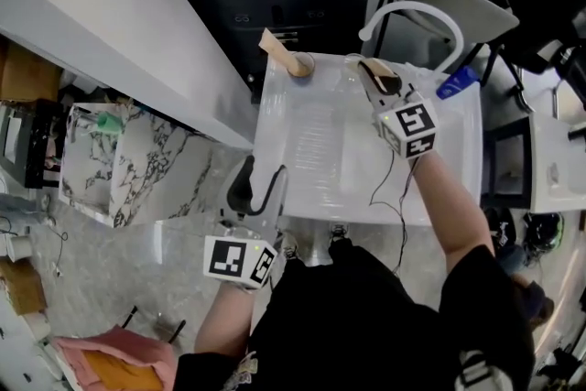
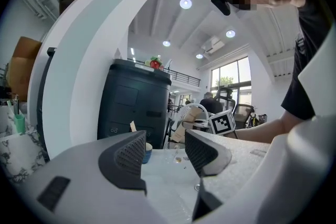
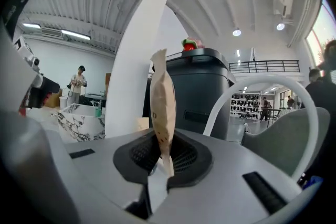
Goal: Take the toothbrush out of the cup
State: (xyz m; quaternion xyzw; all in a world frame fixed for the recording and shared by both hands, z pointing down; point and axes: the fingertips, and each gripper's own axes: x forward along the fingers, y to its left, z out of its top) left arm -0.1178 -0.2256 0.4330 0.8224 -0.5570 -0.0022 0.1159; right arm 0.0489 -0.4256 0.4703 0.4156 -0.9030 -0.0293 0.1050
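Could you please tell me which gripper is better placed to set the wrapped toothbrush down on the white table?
Right: the right gripper is shut on the wrapped toothbrush above the white table. The left gripper is open and empty at the near edge.

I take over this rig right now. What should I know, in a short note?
Right tool: shut on a paper-wrapped toothbrush, away from the cup.
Left tool: open, empty, at the near edge of the table.
Cup: far left corner of the table; another tan packet stands in it.
Done: one toothbrush is out. Left: probably set it down on the table.
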